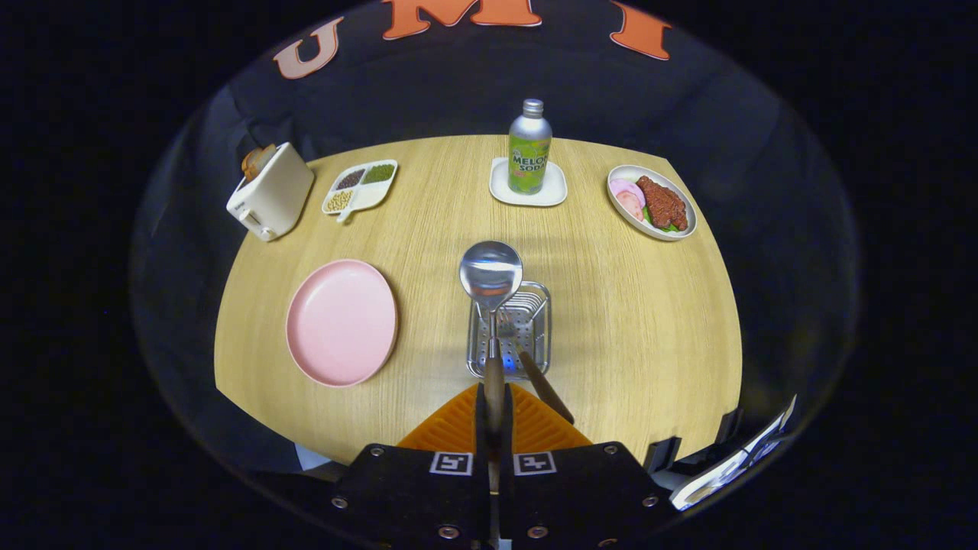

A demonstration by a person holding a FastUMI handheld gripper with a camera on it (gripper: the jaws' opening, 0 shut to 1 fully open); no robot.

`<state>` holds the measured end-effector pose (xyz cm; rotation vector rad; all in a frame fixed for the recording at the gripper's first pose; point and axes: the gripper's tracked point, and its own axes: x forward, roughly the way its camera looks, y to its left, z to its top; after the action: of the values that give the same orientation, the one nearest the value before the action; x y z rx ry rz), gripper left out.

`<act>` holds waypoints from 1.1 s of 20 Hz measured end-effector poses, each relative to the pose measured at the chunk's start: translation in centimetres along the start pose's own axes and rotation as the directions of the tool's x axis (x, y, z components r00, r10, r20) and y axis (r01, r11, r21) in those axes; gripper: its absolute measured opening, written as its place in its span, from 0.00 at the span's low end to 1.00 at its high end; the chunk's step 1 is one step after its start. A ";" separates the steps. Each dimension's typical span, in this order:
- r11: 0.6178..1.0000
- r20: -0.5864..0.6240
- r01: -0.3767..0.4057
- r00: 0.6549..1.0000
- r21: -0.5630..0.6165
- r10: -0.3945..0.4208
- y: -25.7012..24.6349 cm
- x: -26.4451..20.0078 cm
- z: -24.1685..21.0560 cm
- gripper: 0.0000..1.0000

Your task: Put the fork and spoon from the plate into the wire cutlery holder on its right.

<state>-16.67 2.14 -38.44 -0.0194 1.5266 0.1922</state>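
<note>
My gripper has its two orange ribbed fingers pressed together on the wooden handle of the spoon, whose round shiny metal bowl stands up above the wire cutlery holder. The holder is a small rectangular metal basket with a perforated bottom, just ahead of my fingers. The fork already leans inside it, its brown handle pointing to the near right. On the left of the holder lies the round pink plate, smooth and matte, on the light wood-grain table. Far away I see a white toaster, a divided dish of beans, a green can-shaped bottle on a white coaster, and an oval dish with meat.
</note>
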 end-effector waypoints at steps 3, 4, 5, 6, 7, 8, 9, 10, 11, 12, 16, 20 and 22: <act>0.999 -0.078 -0.036 0.996 0.006 0.036 -0.5 0.2 -0.7 0.05; 0.999 -0.095 -0.033 0.995 -0.010 0.032 -0.9 0.4 -0.9 0.05; 0.999 -0.110 -0.035 0.993 -0.028 0.031 -1.2 0.6 -0.7 0.05; 0.998 -0.135 -0.046 0.990 -0.036 0.041 -1.1 0.8 -0.8 0.05; 0.998 -0.161 -0.060 0.985 -0.035 0.054 -1.0 0.9 -0.7 0.05; 0.996 -0.190 -0.077 0.980 -0.042 0.067 -0.8 0.8 -1.2 0.05; 0.995 -0.216 -0.082 0.974 -0.051 0.069 -0.9 0.9 -1.1 0.05; 0.994 -0.244 -0.089 0.967 -0.066 0.070 -1.0 1.0 -1.3 0.05; 0.993 -0.268 -0.092 0.961 -0.071 0.070 -1.1 1.1 -1.1 0.05; 0.993 -0.290 -0.098 0.954 -0.069 0.074 -1.0 1.3 -1.0 0.05; 0.992 -0.360 -0.094 0.931 -0.084 0.058 -1.2 2.1 -0.9 0.06; 0.993 -0.394 -0.101 0.916 -0.056 0.071 -0.9 2.7 -0.6 0.07; 0.994 -0.390 -0.103 0.917 -0.041 0.079 -0.7 2.9 -0.2 0.08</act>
<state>-16.67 1.72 -41.40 -0.0363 1.9204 0.3238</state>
